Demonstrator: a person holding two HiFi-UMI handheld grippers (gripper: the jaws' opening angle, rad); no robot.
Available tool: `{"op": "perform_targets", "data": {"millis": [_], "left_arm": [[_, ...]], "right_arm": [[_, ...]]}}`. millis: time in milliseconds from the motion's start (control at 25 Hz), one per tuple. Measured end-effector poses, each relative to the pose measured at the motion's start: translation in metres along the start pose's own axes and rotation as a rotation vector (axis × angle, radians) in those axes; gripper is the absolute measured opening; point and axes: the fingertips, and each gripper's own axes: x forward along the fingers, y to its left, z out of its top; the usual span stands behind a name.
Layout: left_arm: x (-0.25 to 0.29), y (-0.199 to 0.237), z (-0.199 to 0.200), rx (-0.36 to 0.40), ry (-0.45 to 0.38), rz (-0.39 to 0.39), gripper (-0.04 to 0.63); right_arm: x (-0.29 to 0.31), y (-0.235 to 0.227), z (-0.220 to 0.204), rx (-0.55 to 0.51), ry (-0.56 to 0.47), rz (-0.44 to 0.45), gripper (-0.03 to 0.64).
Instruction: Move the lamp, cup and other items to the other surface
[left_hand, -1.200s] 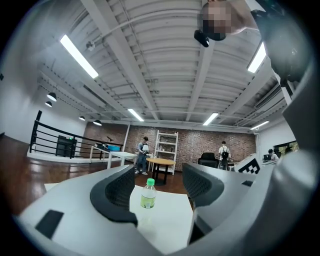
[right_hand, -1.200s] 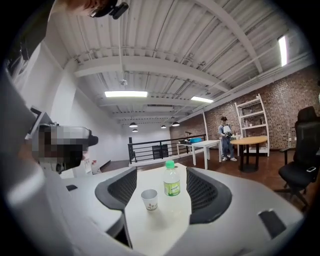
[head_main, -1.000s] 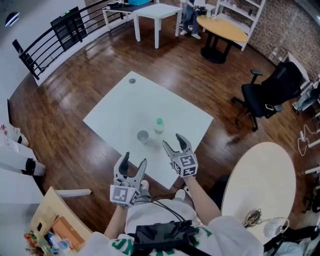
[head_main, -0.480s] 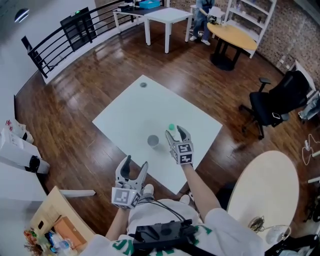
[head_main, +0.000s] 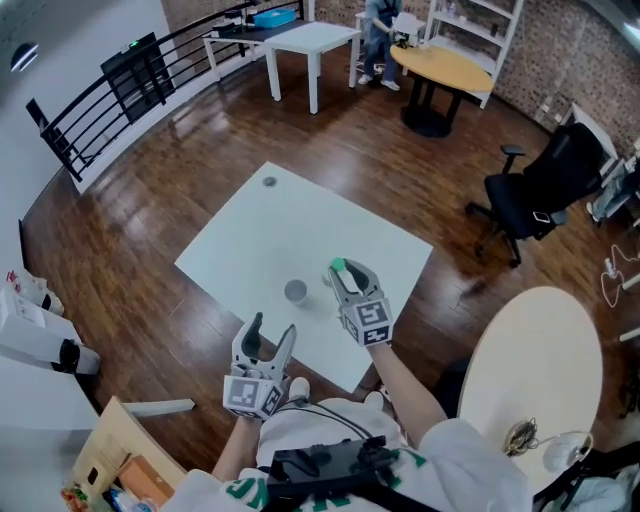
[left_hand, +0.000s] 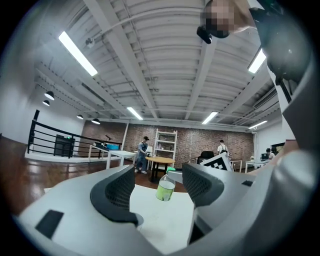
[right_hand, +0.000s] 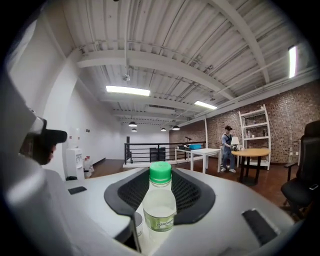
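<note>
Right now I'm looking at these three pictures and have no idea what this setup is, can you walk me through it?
There is no robot here. A person holds a two-jaw tool in each hand. The wide picture comes from a camera on their head, looking down. The other two come from cameras riding on each tool, looking along its jaws. On the white table stands a small cup. The right gripper has just been closing its jaws and now grips a bottle with a green cap. The left gripper is open and empty; the bottle only shows farther off, beyond its jaws.
</note>
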Motion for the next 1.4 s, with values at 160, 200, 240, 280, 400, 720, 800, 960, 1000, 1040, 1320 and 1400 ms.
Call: {"op": "perform_targets", "data": {"millis": [160, 200, 240, 280, 400, 720, 800, 960, 1000, 1040, 1320, 1400], "left_arm": [[0.025, -0.025, 0.007, -0.015, -0.012, -0.087, 0.296], [0.031, -0.033, 0.01, -0.017, -0.017, -0.116, 0.296], [0.037, -0.042, 0.013, -0.015, -0.02, -0.147, 0.29], [0.044, -0.052, 0.016, -0.012, -0.021, -0.178, 0.29], [0.06, -0.08, 0.018, -0.006, -0.008, -0.268, 0.29], [0.094, -0.172, 0.007, 0.005, 0.066, -0.566, 0.29], [0.104, -0.199, -0.001, 0.013, 0.088, -0.644, 0.29], [0.111, -0.267, -0.017, 0.031, 0.135, -0.8, 0.29], [0.111, -0.288, -0.021, 0.034, 0.142, -0.843, 0.29], [0.11, -0.309, -0.025, 0.037, 0.146, -0.886, 0.29], [0.096, -0.444, -0.048, 0.061, 0.186, -1.163, 0.29], [0.091, -0.48, -0.057, 0.053, 0.193, -1.222, 0.29]], "right_arm": [[-0.049, -0.006, 0.042, -0.073, -0.072, -0.076, 0.156], [-0.063, -0.008, 0.052, -0.103, -0.091, -0.105, 0.153], [-0.076, -0.012, 0.061, -0.122, -0.109, -0.135, 0.153], [-0.09, -0.018, 0.068, -0.124, -0.124, -0.166, 0.153], [-0.13, -0.044, 0.073, -0.029, -0.157, -0.273, 0.153], [-0.24, -0.098, 0.039, 0.108, -0.139, -0.608, 0.153], [-0.27, -0.112, 0.03, 0.144, -0.155, -0.682, 0.153], [-0.344, -0.136, 0.006, 0.178, -0.15, -0.842, 0.153], [-0.366, -0.142, 0.001, 0.185, -0.146, -0.89, 0.153], [-0.39, -0.147, -0.004, 0.195, -0.141, -0.941, 0.153], [-0.544, -0.186, -0.037, 0.18, -0.086, -1.25, 0.153], [-0.589, -0.2, -0.046, 0.173, -0.079, -1.318, 0.153]]}}
